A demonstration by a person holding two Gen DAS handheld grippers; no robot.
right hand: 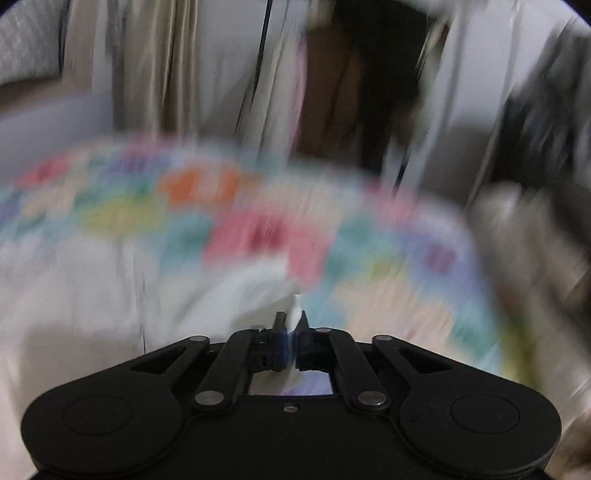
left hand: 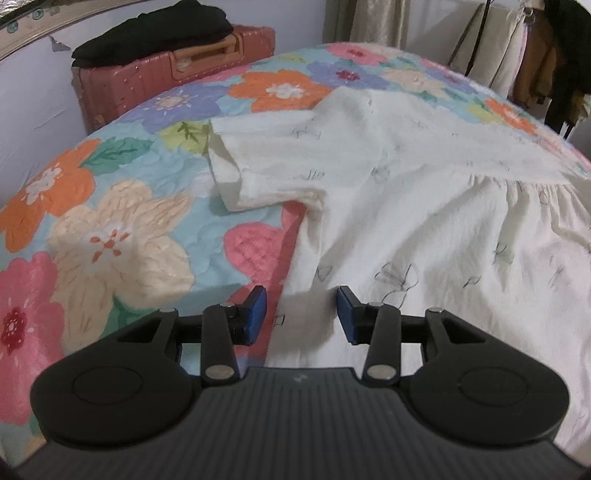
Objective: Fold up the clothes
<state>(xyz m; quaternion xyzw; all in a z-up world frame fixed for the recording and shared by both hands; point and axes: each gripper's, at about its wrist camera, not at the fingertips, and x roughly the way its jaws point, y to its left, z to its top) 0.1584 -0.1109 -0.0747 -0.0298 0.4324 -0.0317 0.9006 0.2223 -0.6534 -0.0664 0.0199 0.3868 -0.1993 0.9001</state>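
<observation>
the cream short-sleeved cotton dress (left hand: 406, 192) lies spread and unfolded across the floral quilt (left hand: 110, 229) at frame centre – left gripper (left hand: 301, 314) gaping over its edge, right gripper (right hand: 291, 325) pinching its fabric – folding barely begun.

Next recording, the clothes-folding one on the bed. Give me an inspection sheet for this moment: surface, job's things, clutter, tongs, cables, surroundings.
Surface: bed with floral quilt, flat.
Job's things: white dress spread on the quilt, short sleeve lying out to one side.
Clutter: pink suitcase beyond the bed, black folded garment on top of it.
Tongs: left tongs open over the dress's edge, gripping nothing; right tongs shut on a pinch of white fabric; that view is motion-blurred.
Cables: nothing seen.
Surroundings: beige curtain, hanging clothes past the far side of the bed, pale wall.
</observation>
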